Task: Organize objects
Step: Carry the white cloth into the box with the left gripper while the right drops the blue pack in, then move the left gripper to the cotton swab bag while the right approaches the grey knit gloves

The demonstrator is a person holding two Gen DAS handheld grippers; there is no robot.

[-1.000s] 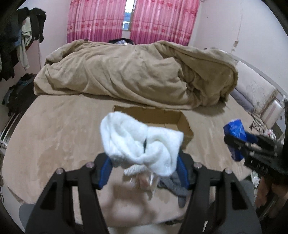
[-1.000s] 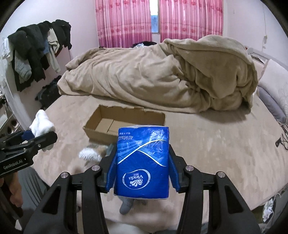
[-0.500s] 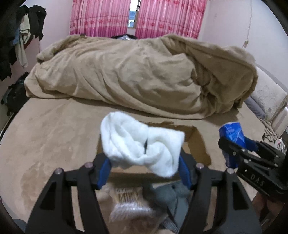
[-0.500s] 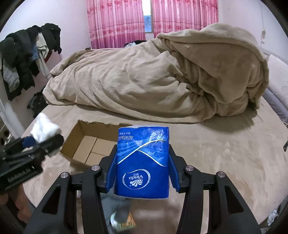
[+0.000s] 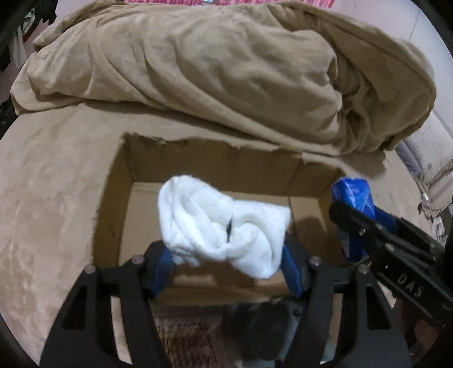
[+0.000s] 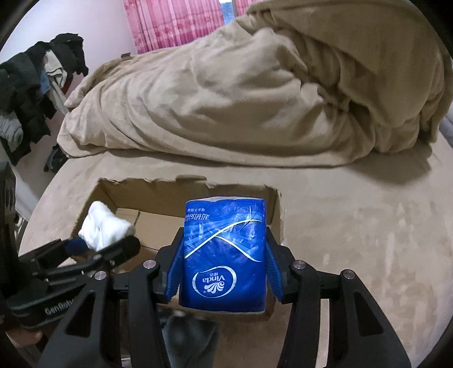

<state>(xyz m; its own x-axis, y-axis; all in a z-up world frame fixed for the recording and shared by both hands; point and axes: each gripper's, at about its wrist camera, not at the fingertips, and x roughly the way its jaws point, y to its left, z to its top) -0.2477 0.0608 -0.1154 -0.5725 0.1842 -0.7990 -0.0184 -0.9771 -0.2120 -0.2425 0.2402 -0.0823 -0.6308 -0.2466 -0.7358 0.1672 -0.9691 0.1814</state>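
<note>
The white sock bundle (image 5: pixel 223 226) is sitting clamped in the left tool (image 5: pixel 226 254), hanging over the open cardboard box (image 5: pixel 181 158), toward its left half. The blue tissue pack (image 6: pixel 225 254), printed "Vinda", is being gripped upright by the right tool (image 6: pixel 223 269), closed narrow against its two sides, over the box's near right corner. In the left wrist view the same pack (image 5: pixel 352 195) is showing at the right edge of the box, held by the right tool (image 5: pixel 356 223); in the right wrist view the sock bundle (image 6: pixel 106 228) and left tool (image 6: pixel 93 246) are appearing at the left.

One box is lying on the bed (image 6: pixel 354 226), its top edge torn ragged; what shows of its floor is bare. Nothing is standing between either held item and the box opening. Just near the box, below both tools, a dark grey cloth item (image 6: pixel 189 334) is lying blurred, and beside it to the left something pale and patterned (image 5: pixel 184 334), too blurred to tell.

Far behind, one heaped tan blanket (image 6: pixel 240 93) is covering the bed. Pink curtains (image 6: pixel 170 22) are hanging at the far wall, and dark clothes (image 6: pixel 31 85) are piled on a rack at the far left.
</note>
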